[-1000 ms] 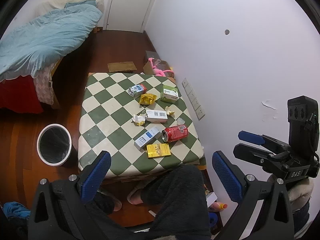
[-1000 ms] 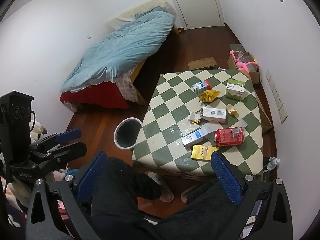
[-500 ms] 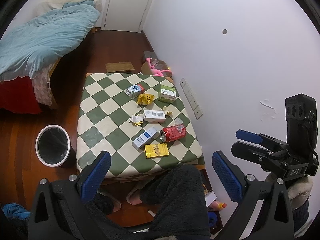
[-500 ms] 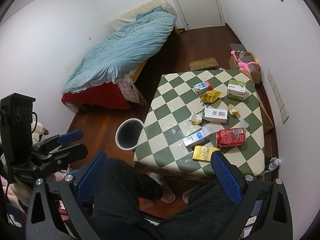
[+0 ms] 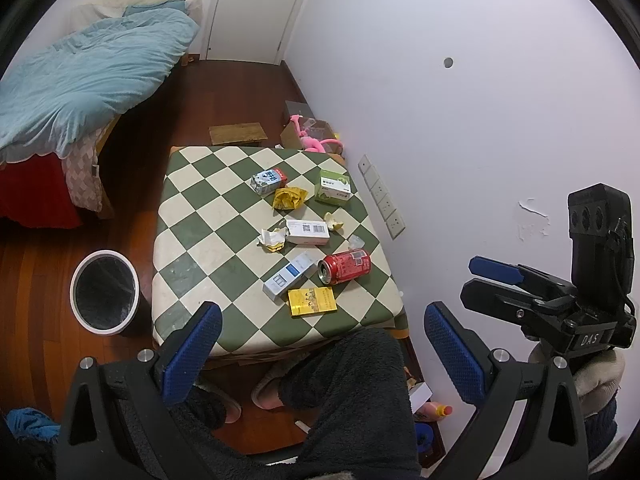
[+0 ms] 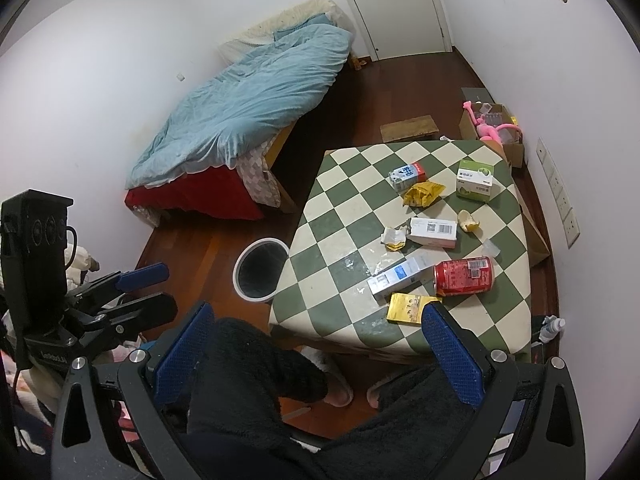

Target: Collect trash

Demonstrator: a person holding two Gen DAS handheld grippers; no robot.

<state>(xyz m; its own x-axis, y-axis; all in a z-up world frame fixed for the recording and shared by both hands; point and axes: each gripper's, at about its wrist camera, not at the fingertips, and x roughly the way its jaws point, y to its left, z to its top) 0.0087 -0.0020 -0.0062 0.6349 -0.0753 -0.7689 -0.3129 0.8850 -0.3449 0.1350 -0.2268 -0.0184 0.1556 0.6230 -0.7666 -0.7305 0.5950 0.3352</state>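
Trash lies on a green-and-white checked table: a red can on its side, a yellow packet, a blue-white box, a white box, a green box, a milk carton and crumpled wrappers. A white bin stands on the floor left of the table. My left gripper and right gripper are open, empty, held high above the near table edge.
A bed with a blue duvet stands at the left. A white wall with sockets runs along the table's right side. A cardboard box with a pink toy sits beyond the table. My dark-clad legs fill the foreground.
Both grippers have drawn slightly up and back from the table, so it looks smaller. Nothing on the table has moved. Both jaws stay open.
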